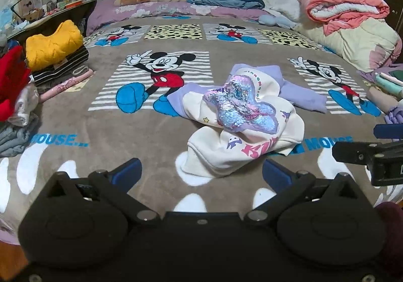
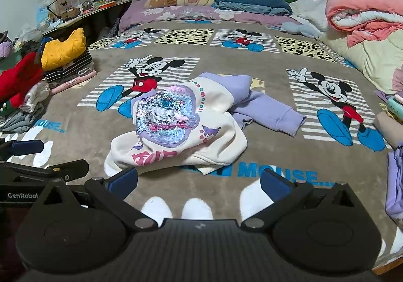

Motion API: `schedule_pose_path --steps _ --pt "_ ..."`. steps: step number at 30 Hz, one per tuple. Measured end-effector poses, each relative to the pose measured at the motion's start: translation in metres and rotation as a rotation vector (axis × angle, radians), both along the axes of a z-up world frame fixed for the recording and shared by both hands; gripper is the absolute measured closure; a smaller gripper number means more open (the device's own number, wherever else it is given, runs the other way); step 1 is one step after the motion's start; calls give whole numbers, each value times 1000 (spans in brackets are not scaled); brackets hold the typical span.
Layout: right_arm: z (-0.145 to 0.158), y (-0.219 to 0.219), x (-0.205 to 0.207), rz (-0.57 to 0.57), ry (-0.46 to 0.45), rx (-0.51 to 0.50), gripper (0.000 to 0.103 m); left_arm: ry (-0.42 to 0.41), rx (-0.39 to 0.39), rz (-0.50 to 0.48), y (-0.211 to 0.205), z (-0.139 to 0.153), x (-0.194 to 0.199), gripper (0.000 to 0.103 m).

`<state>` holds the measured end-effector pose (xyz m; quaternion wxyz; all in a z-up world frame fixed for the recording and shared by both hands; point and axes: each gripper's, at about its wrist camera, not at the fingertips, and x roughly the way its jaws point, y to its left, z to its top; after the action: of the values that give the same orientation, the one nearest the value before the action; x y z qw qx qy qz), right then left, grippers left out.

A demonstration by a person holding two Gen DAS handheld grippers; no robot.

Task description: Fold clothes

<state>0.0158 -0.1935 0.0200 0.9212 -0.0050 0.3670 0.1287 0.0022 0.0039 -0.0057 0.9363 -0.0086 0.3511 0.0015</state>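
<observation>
A crumpled child's sweatshirt (image 1: 241, 120), white with purple sleeves and a sequin patch, lies in the middle of the Mickey Mouse blanket (image 1: 141, 135). It also shows in the right wrist view (image 2: 181, 125), one purple sleeve (image 2: 272, 110) stretched to the right. My left gripper (image 1: 201, 173) is open and empty, just short of the sweatshirt's near hem. My right gripper (image 2: 199, 181) is open and empty, also just short of the hem. Each gripper shows at the edge of the other's view, the right one (image 1: 372, 148) and the left one (image 2: 37, 158).
A stack of folded clothes with a yellow jacket (image 1: 54, 45) and a red garment (image 1: 11, 80) sits at the left bed edge. Folded clothes (image 1: 388, 88) lie at the right edge. Pillows and quilts (image 1: 347, 9) line the headboard. A cluttered desk (image 1: 45, 12) stands back left.
</observation>
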Motion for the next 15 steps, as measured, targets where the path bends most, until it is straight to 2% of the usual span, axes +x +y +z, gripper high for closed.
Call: schedule_pose_path --steps 15 --pt "0 1 -1 0 -1 -3 0 2 -2 3 0 0 -1 0"
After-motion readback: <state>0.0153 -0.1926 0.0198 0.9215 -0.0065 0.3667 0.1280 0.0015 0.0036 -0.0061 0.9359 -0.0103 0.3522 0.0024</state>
